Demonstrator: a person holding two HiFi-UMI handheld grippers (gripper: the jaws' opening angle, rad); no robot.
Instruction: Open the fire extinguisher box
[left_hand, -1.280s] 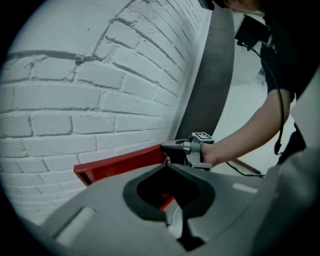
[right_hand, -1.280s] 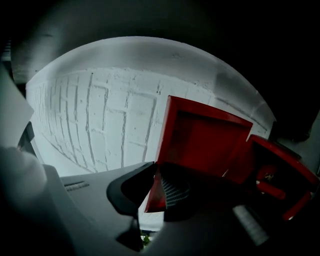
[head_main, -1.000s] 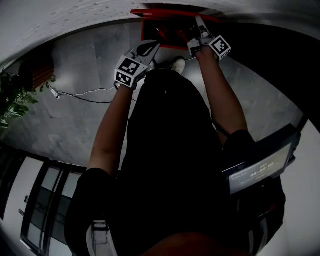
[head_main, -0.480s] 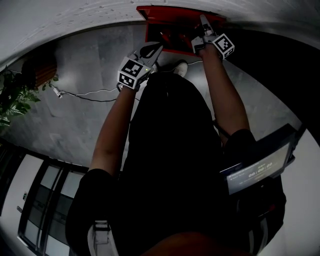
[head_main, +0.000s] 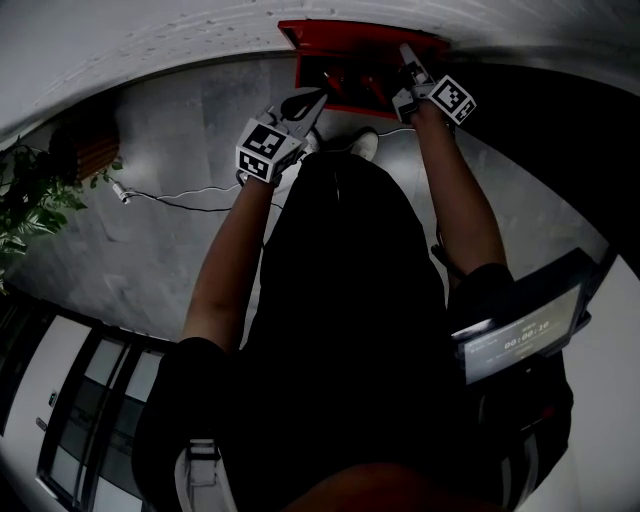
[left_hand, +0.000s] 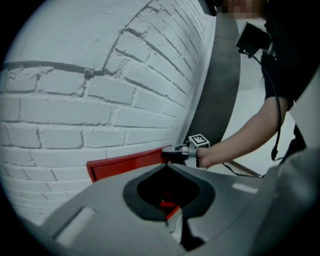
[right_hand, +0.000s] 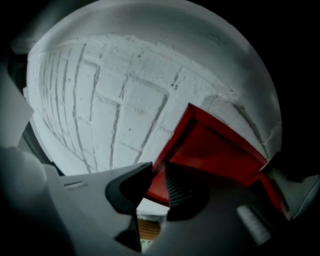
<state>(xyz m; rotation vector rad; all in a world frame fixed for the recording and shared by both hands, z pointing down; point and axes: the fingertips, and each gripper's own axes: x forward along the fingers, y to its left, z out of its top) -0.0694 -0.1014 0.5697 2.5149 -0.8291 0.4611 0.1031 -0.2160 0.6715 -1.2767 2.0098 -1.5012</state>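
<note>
Looming torso (head_main: 340, 300), red box (head_main: 360, 30) interior dim, perhaps extinguishers (head_main: 330, 78)

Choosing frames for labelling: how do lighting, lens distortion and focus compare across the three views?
Head view: dim overall, the person's black clothing swallows the middle, the red box small at the top. Left gripper view: evenly lit brick wall, mortar lines curved by the lens. Right gripper view: the wall bright, heavy dark corners, the box fairly sharp.
</note>
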